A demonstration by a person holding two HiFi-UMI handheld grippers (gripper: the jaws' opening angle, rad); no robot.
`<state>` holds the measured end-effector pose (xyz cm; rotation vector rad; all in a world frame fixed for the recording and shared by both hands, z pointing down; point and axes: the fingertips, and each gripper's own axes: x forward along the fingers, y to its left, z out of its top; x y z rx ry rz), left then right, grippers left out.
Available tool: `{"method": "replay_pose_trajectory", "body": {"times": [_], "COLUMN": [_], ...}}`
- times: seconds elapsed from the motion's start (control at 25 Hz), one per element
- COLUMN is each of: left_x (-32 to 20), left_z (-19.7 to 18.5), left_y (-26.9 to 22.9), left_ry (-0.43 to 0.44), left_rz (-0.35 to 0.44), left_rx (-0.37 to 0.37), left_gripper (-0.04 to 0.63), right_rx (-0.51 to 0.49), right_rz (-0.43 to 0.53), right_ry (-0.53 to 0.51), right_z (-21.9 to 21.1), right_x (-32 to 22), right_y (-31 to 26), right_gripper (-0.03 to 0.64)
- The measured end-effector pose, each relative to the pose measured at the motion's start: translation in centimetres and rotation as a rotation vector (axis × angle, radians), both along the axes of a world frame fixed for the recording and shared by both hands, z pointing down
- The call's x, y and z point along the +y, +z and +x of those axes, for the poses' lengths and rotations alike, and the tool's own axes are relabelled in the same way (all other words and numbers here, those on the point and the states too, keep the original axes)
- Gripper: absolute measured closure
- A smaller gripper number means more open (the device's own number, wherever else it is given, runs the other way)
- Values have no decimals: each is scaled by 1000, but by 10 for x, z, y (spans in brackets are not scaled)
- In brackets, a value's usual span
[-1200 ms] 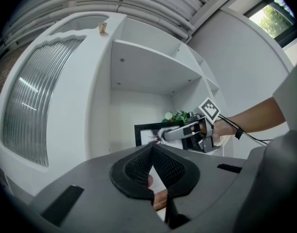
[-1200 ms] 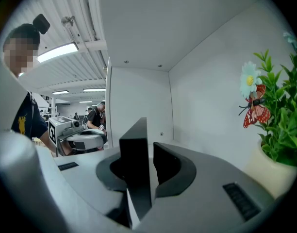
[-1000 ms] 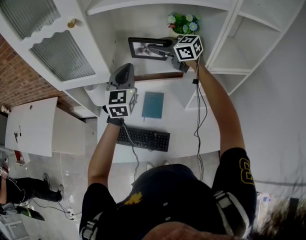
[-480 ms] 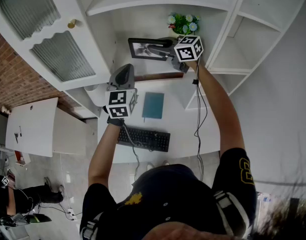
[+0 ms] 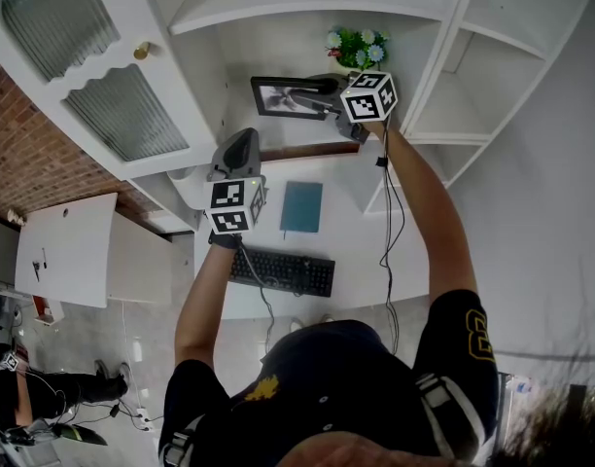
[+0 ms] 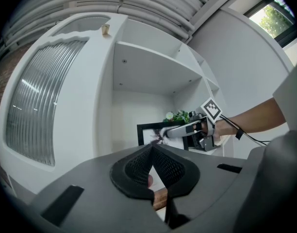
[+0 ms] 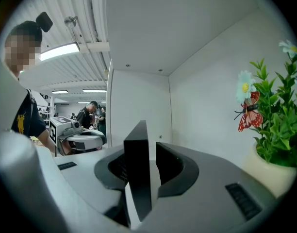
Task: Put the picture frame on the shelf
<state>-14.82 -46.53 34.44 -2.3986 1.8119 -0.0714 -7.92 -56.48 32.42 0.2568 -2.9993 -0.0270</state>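
The black picture frame (image 5: 276,97) stands upright on the white shelf (image 5: 278,134), left of a potted plant (image 5: 356,46). My right gripper (image 5: 303,94) reaches in from the right, and the frame's edge (image 7: 139,169) stands between its jaws. A gap shows beside the right pad, so it is open. The left gripper view shows that frame (image 6: 147,133) with the right gripper (image 6: 164,134) at it. My left gripper (image 5: 241,146) hovers lower left, over the desk, with its pads (image 6: 139,171) meeting and nothing between them.
The plant pot (image 7: 272,171) with flowers and a red butterfly stands close to the right of the right gripper. A glass cabinet door (image 5: 118,110) hangs open at the left. On the desk below lie a teal notebook (image 5: 300,206) and a keyboard (image 5: 283,270).
Both grippers and the frame stay where they were. Only the head view has shifted slightly.
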Motion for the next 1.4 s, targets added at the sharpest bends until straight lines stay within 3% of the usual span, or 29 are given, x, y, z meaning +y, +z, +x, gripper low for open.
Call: {"method": "replay_pose_trajectory", "body": {"times": [0.32,0.56,1.4], "left_x": [3,8,13], "left_z": [2,4,17], "left_y": [1,-9,-9], "left_ry": [2,-5,20], "left_rz": [-1,40,40], "left_rx": [3,-38,-29], "left_gripper": [577,577,577], "right_rx": [3,-13,4], "right_rz": [9,17,37], "right_ry": [14,24,95], "right_z": [5,11,25], "right_x": [2,5,6], "right_y": [0,-2,-1], "right_gripper": [518,517,503]}}
